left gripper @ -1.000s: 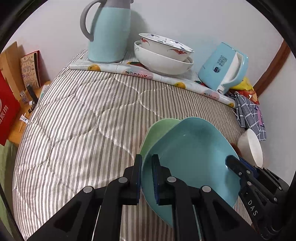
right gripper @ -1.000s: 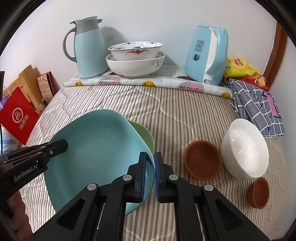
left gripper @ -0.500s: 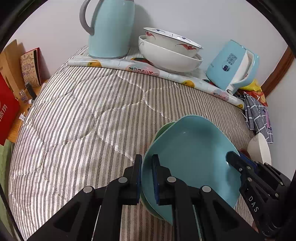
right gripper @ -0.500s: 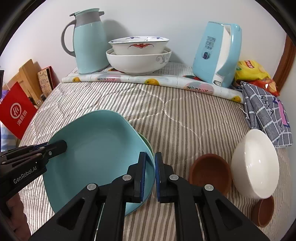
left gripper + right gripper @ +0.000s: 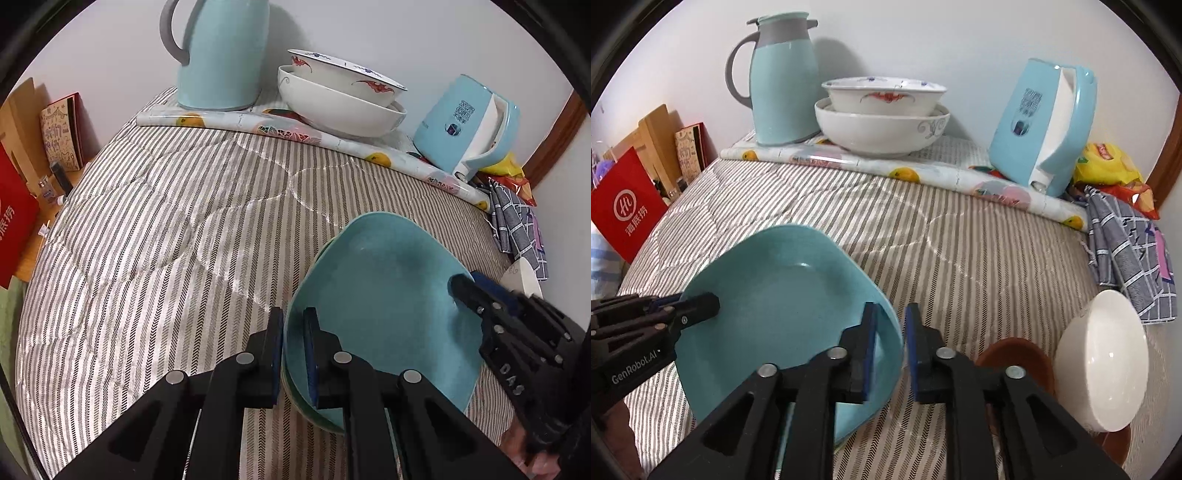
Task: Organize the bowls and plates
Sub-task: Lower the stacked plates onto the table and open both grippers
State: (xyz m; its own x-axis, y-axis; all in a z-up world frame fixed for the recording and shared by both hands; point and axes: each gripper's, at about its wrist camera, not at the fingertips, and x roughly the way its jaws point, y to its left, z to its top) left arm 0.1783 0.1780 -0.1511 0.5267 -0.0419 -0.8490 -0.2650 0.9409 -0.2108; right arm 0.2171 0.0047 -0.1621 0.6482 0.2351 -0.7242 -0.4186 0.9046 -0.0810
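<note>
Right tool [image 5: 889,347] has just been opening: a second ago both pads clamped the near rim of the blue plate [image 5: 783,314], now there's a visible gap on the right-hand pad's side. The rim sits between the fingers, and the left-hand pad looks to be against it or very close; no squeeze any more. So the right side reads as released, plate between the jaws but not gripped.

Left tool [image 5: 293,356] unchanged: closed on the opposite rim of the same plate, pads pinching its edge.

The blue plate has come down over the green plate [image 5: 295,395]. A second ago a good arc of green showed past the far edge; now only a thin sliver shows under the blue rim right at the left tool's tips. Both lie on the striped bed quilt [image 5: 155,229].

My read: the plate stack is made, and this is the let-go step. Left needs to open next, then both back off along the rim without dragging it.

Not yet sorted, to the right of the right tool: brown bowl [image 5: 1015,360] just beside the tips, white bowl [image 5: 1102,367] further right and touching or nearly touching it, and a second small brown one partly hidden below.
</note>
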